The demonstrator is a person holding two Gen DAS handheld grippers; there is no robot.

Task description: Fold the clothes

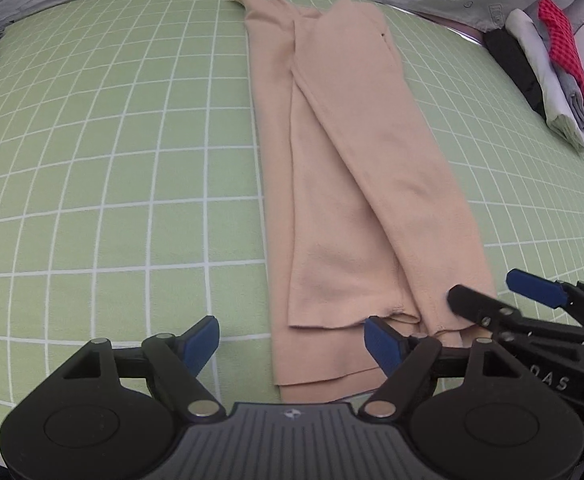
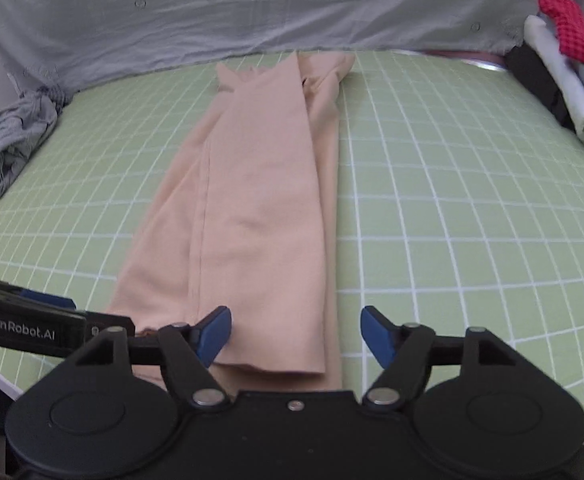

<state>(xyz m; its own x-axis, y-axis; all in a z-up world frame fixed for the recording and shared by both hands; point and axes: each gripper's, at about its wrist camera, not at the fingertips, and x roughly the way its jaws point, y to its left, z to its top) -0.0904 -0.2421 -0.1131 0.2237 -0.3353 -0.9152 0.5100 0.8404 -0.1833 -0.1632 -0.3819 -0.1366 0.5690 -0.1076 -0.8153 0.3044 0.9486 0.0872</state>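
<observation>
Long peach-beige knit garment [image 1: 344,168], folded lengthwise into a narrow strip, laid flat along the middle of the pale green mat with a white grid [image 1: 112,160], near hem toward both cameras, far end up by the grey sheet printed with small carrots [image 2: 252,12].

Left black two-finger gripper with blue pads [image 1: 292,342] held low and level over the near hem, jaws spread wide, empty; one blue pad [image 1: 384,346] over the cloth's near corner, the other [image 1: 202,342] above bare mat.

Right black two-finger gripper with blue pads [image 2: 296,336] just beside, likewise low and pointing along the strip, jaws wide apart, straddling the hem, gripping nothing; seen from the left wrist at the garment's right edge.

Stack of folded clothes topped by a red checked piece [image 1: 552,76] at the mat's far right. Crumpled grey garment [image 2: 8,148] at the left edge.
</observation>
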